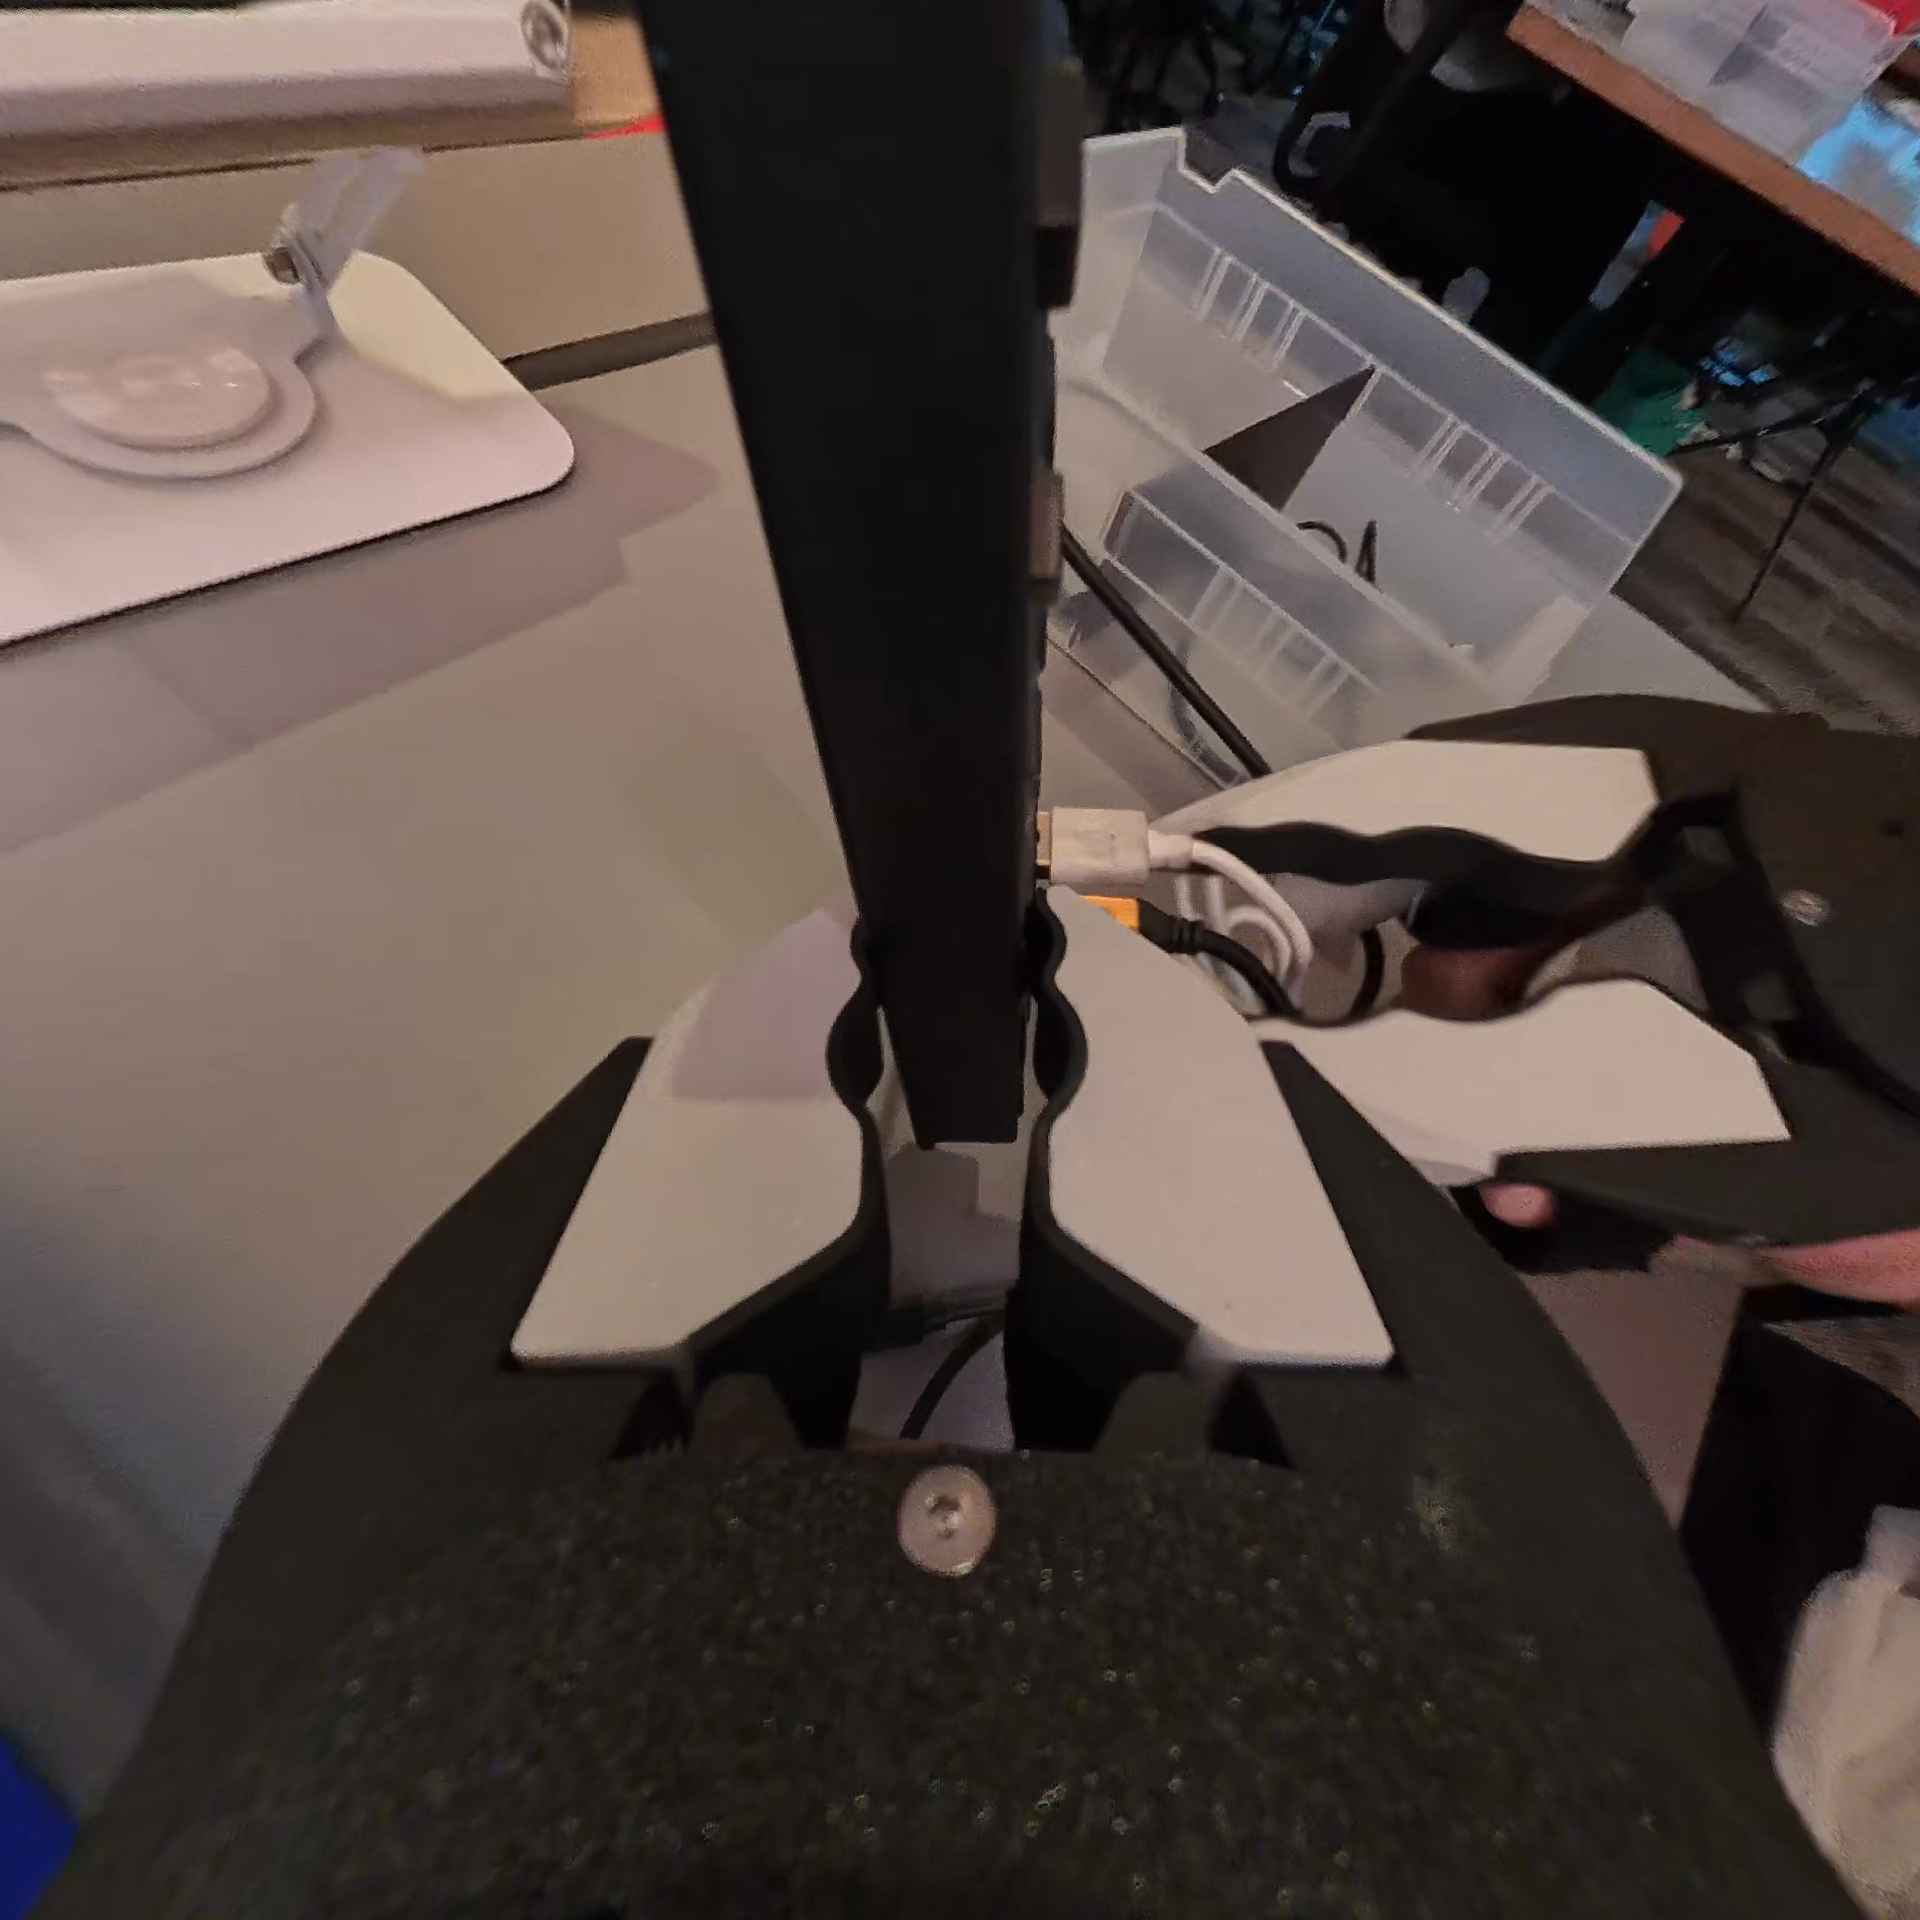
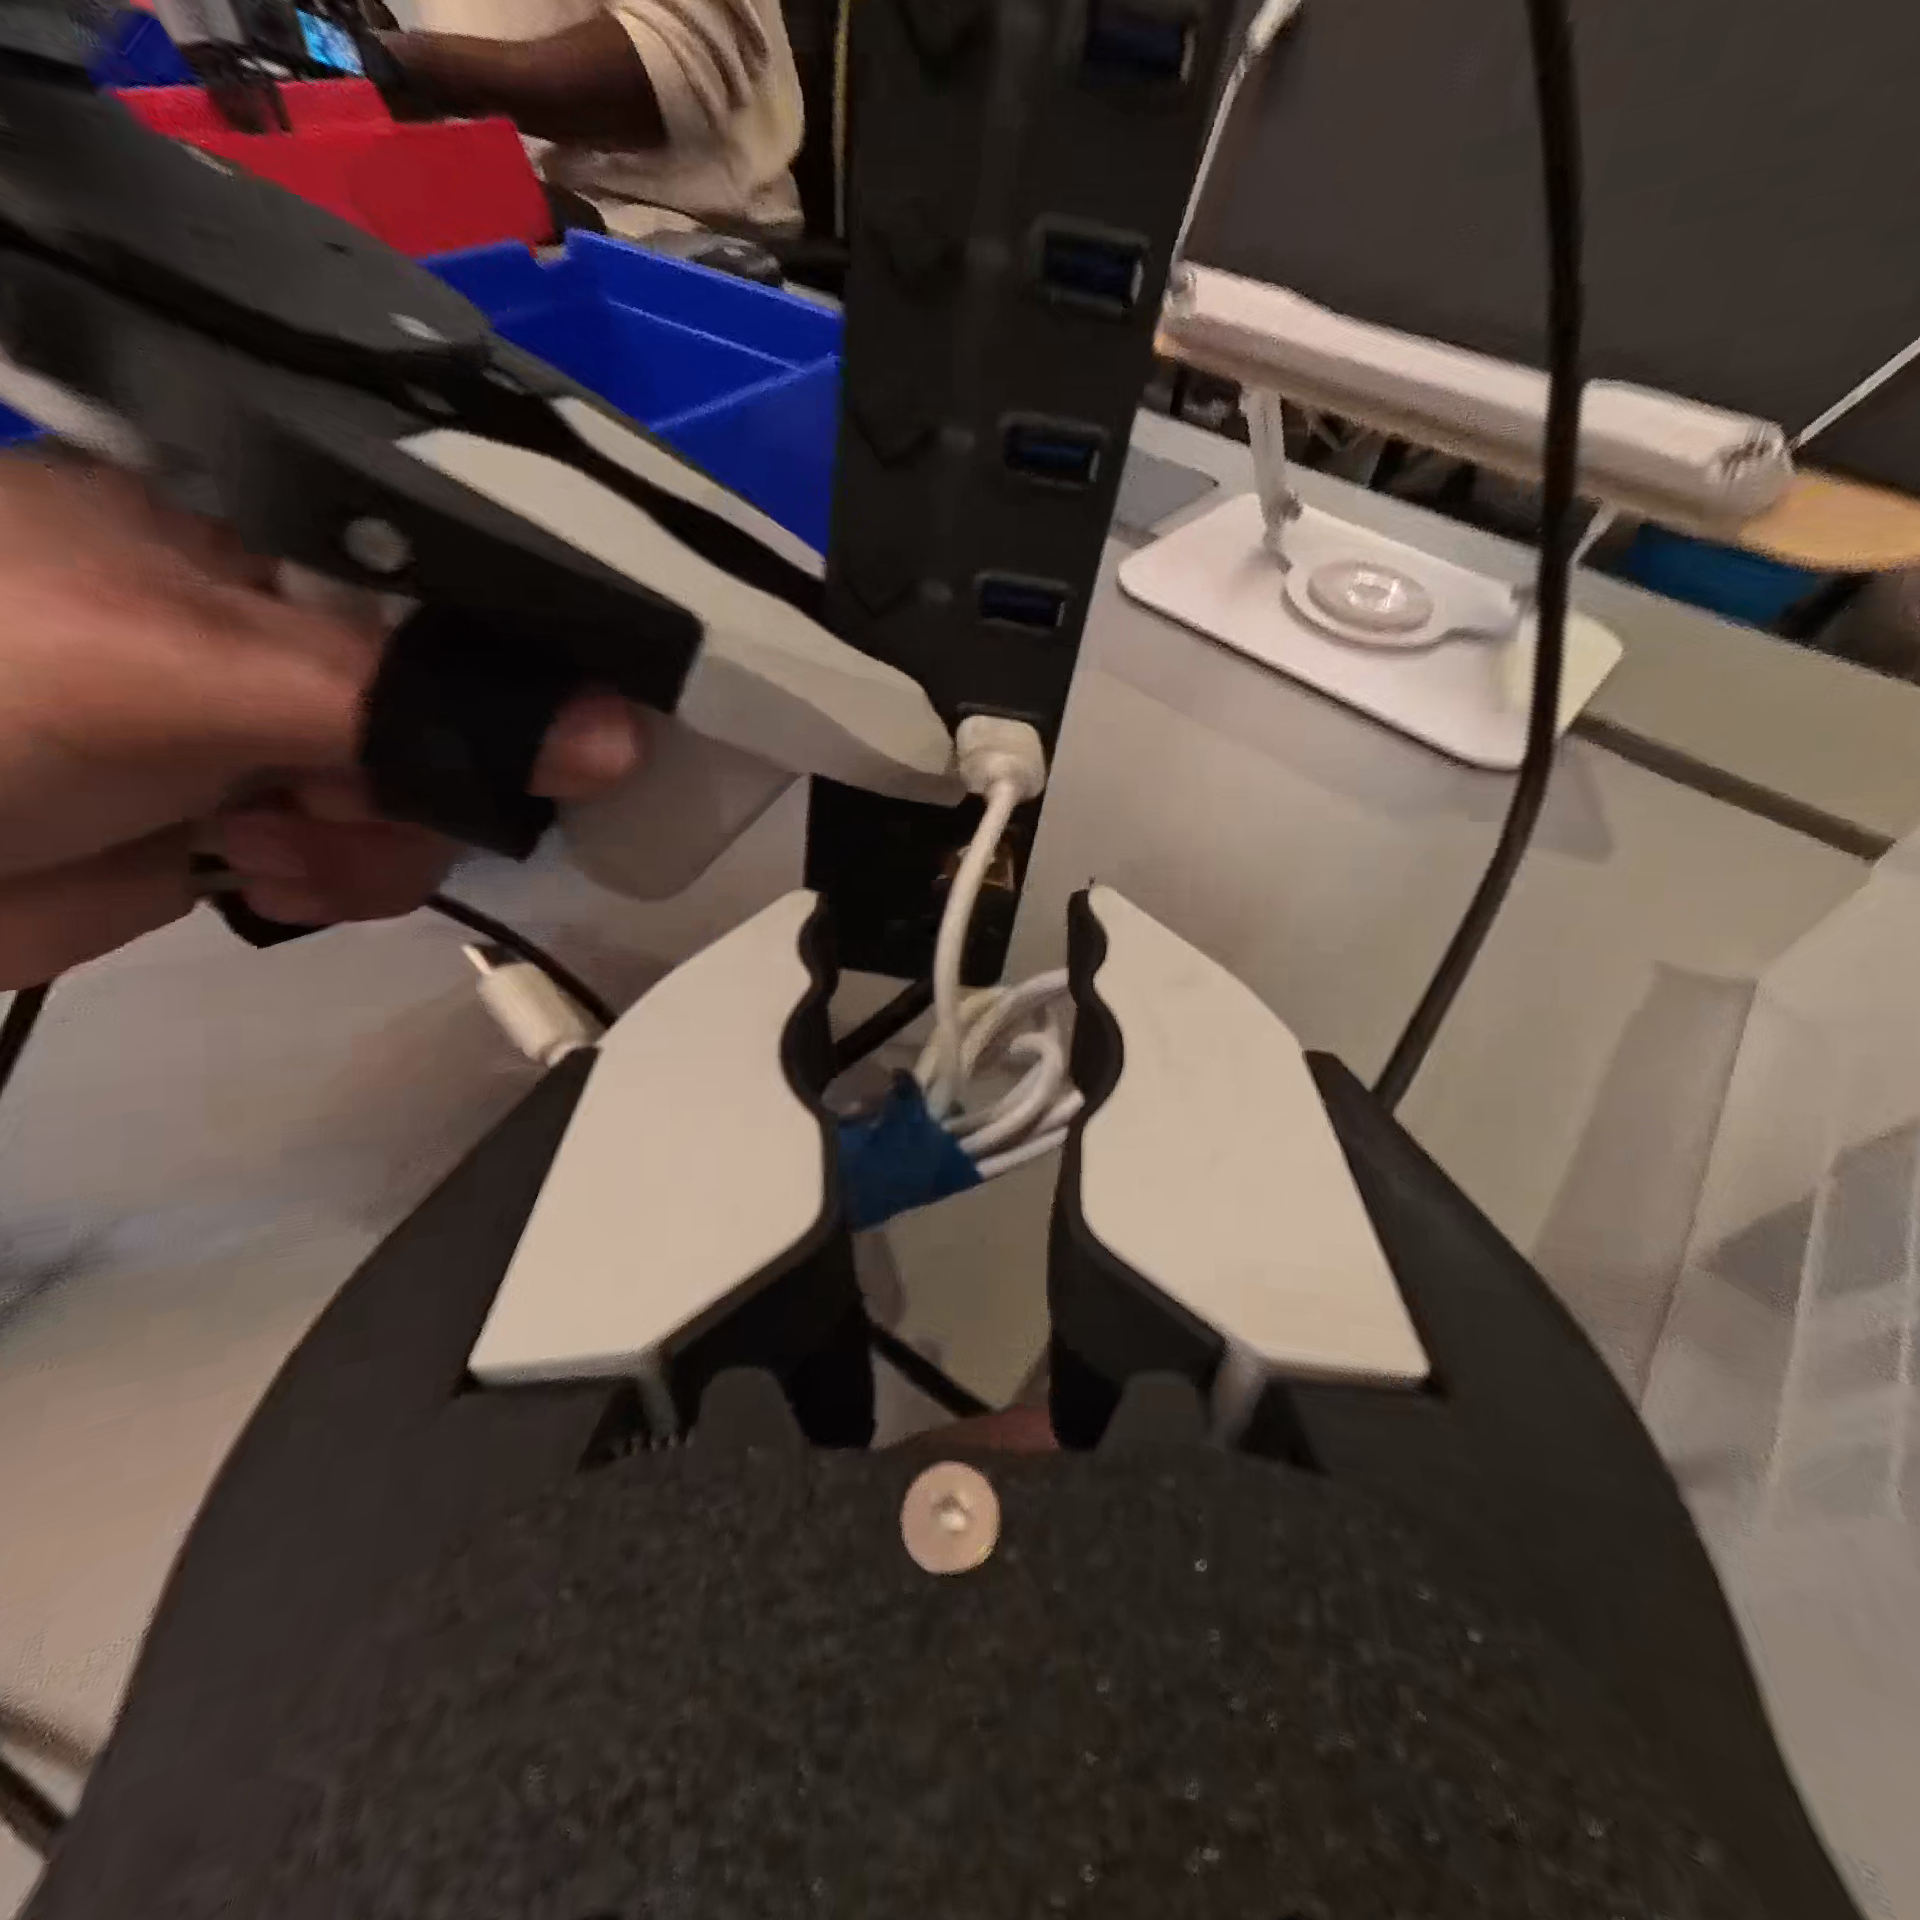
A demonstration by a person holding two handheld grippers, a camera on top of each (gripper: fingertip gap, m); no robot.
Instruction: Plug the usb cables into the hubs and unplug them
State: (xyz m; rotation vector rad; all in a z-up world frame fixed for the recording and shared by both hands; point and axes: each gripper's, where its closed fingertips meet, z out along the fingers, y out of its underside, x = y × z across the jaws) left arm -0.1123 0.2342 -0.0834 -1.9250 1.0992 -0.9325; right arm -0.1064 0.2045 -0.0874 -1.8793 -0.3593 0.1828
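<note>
A long black USB hub (image 1: pixel 883 468) stands upright, and my left gripper (image 1: pixel 951 945) is shut on its lower end. In the right wrist view the hub (image 2: pixel 935 436) shows several blue ports up its face. A white USB plug (image 1: pixel 1091 847) sits in a low port, also seen in the right wrist view (image 2: pixel 997 753). Its white cable hangs down to a coil bound with blue tape (image 2: pixel 914 1153). My right gripper (image 2: pixel 945 914) is open, with fingers on either side of the cable just short of the plug; it also shows in the left wrist view (image 1: pixel 1236 925). The left gripper (image 2: pixel 883 810) shows there too.
An orange-tipped plug with a black cable (image 1: pixel 1112 914) sits below the white plug. A white stand base (image 2: pixel 1351 613) and a clear plastic bin (image 1: pixel 1351 468) are on the table. Blue bins (image 2: pixel 675 343), a red bin (image 2: pixel 364 156) and a person (image 2: pixel 675 104) are behind. A black cable (image 2: pixel 1538 520) hangs at right.
</note>
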